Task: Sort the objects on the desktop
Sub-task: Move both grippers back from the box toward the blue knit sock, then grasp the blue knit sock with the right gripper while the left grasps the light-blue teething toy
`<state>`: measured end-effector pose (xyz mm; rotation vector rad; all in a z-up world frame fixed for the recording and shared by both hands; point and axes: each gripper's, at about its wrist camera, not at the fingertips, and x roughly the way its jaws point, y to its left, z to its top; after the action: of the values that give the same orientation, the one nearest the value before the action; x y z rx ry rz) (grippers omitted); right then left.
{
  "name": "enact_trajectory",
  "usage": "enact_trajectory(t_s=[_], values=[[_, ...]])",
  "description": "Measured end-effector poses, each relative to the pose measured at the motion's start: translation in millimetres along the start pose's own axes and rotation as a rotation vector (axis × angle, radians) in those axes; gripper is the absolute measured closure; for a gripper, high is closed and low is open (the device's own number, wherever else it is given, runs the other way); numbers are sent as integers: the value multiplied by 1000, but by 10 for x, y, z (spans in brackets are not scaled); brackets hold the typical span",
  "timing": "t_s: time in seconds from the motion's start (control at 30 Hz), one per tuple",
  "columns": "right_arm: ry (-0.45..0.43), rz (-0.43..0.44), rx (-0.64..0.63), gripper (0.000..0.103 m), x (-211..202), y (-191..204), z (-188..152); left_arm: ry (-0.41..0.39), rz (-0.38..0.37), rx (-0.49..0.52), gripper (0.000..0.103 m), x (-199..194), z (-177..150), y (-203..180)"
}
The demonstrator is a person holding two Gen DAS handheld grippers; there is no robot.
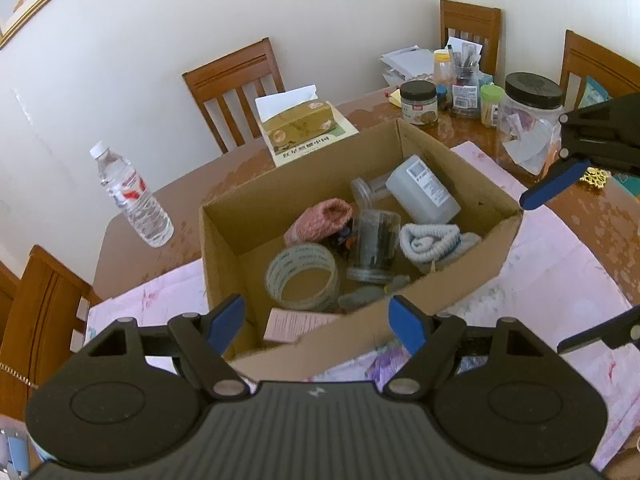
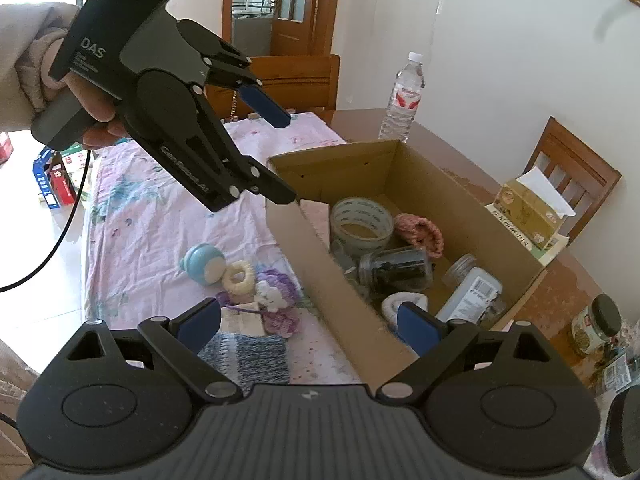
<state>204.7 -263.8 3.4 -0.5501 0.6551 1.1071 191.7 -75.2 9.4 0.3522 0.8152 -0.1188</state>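
Brown corrugated cardboard formed the open box (image 1: 460,280) that sat on a pink floral cloth (image 2: 132,216) over the wooden tabletop (image 1: 160,208), directly ahead of both tools. The left hand-held gripper (image 1: 320,326) hung over the box's near wall with its blue-padded jaws spread and nothing between them. The right hand-held gripper (image 2: 310,324) was likewise released, its jaws wide apart and straddling the box's near wall without pressing on it.

Inside the box, beyond the left hand-held gripper's fingertips, lay a roll of clear packing tape (image 1: 302,278), a pink knitted piece (image 1: 320,220), a glass jar of dark contents (image 1: 374,246) on its side, a white plastic bottle with a barcode label (image 1: 424,188) and a folded grey-white sock (image 1: 432,244).

Outside the box, ahead and left of the right hand-held gripper, a pale blue round toy (image 2: 204,266), a cream crocheted ring (image 2: 239,276), a purple crocheted bundle (image 2: 280,300) and a blue-and-white knitted cloth (image 2: 248,356) rested on the cloth. A clear plastic water bottle (image 1: 132,196) stood far to the left of the box.
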Motion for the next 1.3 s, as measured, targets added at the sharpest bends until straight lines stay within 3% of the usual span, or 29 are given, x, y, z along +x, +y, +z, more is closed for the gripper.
enact_trajectory(t_s=[0.53,0.73,0.97,1.3], values=[[25,42,-37,6,129,346,-161,23,19,-85,23,-219,-558,-118],[58,77,-35,6,281,397,-259,63,20,-173,23,-115,-729,-125],[81,95,-6,6,402,382,-335,112,79,-219,23,62,-893,-187],[103,108,21,6,480,311,-431,169,93,-403,25,333,-1139,-166]])
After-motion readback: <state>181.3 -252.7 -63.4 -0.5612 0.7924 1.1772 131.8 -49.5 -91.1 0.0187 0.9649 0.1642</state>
